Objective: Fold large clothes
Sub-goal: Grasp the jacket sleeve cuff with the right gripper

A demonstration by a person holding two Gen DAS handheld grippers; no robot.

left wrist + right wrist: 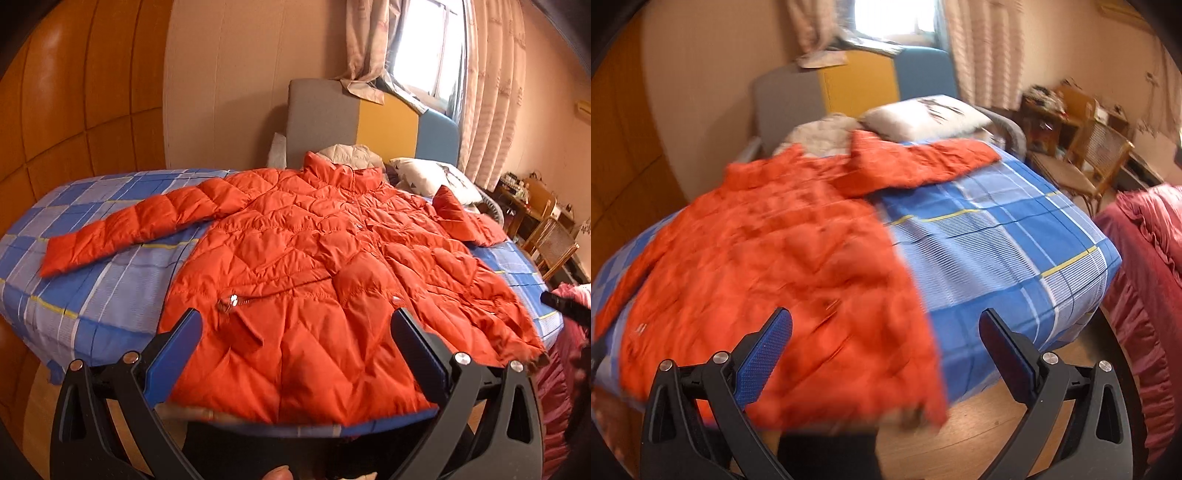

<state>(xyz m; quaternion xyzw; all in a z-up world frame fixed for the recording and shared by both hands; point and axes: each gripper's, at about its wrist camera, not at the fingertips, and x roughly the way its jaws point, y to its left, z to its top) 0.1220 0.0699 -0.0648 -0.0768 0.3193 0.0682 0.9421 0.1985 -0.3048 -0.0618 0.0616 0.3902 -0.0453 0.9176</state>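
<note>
Orange puffer jacket (314,266) lies flat, filling the frame's middle, on the blue checked bed (997,251). Left gripper (297,354) and right gripper (886,354) both spread wide, empty. Folding hasn't started; I'd grab a sleeve first.

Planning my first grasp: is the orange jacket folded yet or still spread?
Spread. The orange jacket lies flat on the bed, front up, both sleeves out sideways.

The orange quilted puffer jacket (314,266) lies spread on the blue checked bedsheet (85,295), collar toward the grey, yellow and blue headboard (369,118) at upper centre. A white printed pillow (432,177) sits behind its upper-right sleeve. Wooden chairs (1097,162) stand far right.
</note>
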